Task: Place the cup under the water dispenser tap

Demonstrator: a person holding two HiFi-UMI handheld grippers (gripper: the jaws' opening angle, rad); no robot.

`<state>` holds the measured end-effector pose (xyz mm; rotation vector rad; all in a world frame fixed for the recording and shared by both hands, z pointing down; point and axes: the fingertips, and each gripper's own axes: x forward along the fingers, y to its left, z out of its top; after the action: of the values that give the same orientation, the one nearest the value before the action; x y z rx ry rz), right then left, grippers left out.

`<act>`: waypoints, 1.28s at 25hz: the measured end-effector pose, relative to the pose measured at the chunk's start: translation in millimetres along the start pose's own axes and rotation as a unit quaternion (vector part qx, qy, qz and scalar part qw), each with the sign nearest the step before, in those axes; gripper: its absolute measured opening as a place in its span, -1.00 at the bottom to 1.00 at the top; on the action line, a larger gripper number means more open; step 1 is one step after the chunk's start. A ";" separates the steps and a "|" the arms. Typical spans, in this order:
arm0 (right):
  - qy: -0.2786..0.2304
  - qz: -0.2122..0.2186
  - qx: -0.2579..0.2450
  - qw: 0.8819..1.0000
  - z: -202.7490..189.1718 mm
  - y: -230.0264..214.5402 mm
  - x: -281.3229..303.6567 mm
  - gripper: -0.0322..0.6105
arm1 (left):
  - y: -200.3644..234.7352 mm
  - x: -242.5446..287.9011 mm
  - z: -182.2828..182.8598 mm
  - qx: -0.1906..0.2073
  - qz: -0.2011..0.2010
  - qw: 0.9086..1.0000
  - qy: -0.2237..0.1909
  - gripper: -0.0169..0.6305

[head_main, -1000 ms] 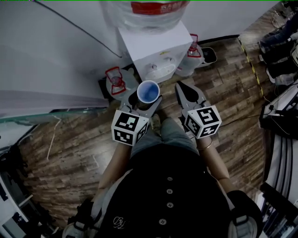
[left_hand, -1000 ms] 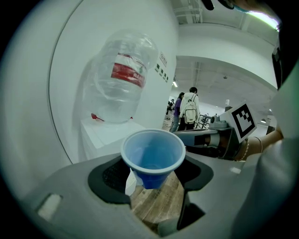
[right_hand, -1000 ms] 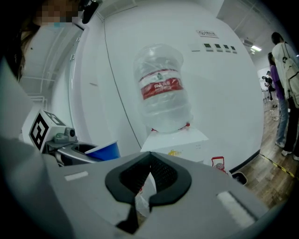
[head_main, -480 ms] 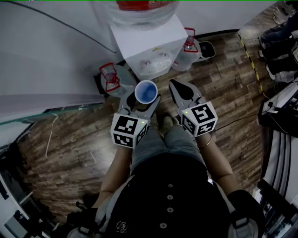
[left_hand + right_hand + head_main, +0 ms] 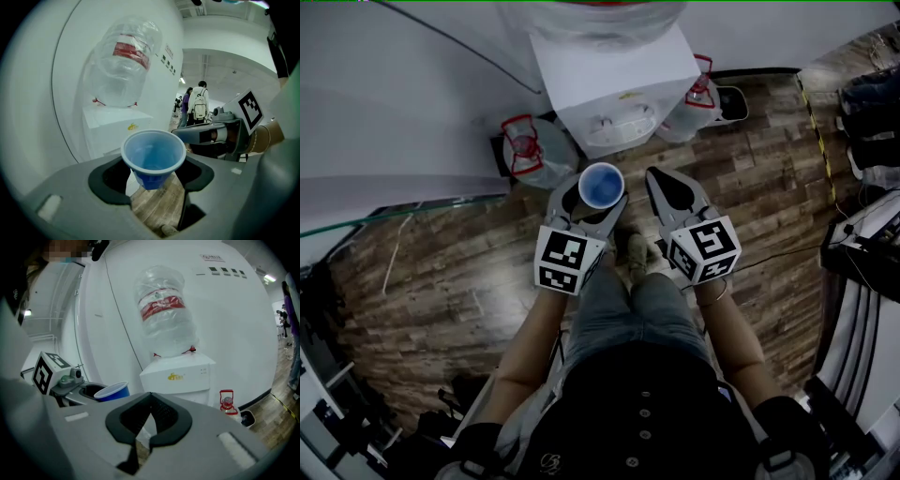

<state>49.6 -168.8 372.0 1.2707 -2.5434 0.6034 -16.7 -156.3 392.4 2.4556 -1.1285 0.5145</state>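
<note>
Grips the cup [image 5: 153, 157] in the left claw [image 5: 592, 199], upright and mouth up, with the curved black pads [image 5: 101, 186] pressed to its tapered wall on both sides. Holds it in the air in front of the water dispenser [image 5: 614, 80], apart from it, above the wooden floor [image 5: 441, 272]. Shows the right claw [image 5: 149, 416] closed on nothing, dark pads touching at the tips, just beside the left one.

Thin blue plastic for the cup, round, narrowing downwards, with a rolled rim. Smooth grey shells on both claws, plus a black-and-white marker cube [image 5: 570, 261] on each. A white boxy cabinet for the dispenser, with a clear, ribbed bottle [image 5: 164, 310] upended on top and a red label round it. Brown planks underfoot, worn and streaky.

From the head view alone: both spare bottles [image 5: 539, 161] with red handles, on the floor either side of the dispenser. From the left claw view alone: the cup's inside, and people far off in a bright hall. From the right claw view alone: a yellow mark on the dispenser's front, and the cup's outer wall seen side-on in the left claw
</note>
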 end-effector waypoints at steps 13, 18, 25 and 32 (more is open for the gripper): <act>0.012 0.006 0.003 1.000 -51.9 -32.1 44.3 -0.91 | 27.7 42.3 -48.2 0.009 0.046 0.999 0.008 -0.02; 0.029 0.010 0.016 0.999 -78.0 -40.5 60.5 -0.91 | 36.5 63.1 -71.8 -0.004 0.054 0.998 0.022 -0.02; 0.051 0.012 0.026 0.998 -109.3 -46.0 78.5 -0.91 | 51.7 86.6 -95.8 0.001 0.081 0.996 0.029 -0.02; 0.031 0.027 -0.020 0.999 -122.8 -54.1 92.1 -0.91 | 73.7 108.3 -113.4 -0.001 0.107 0.994 0.014 -0.02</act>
<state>41.2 -206.4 530.1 1.1562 -2.5323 0.5898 -26.6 -213.9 555.6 2.3303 -1.3892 0.6084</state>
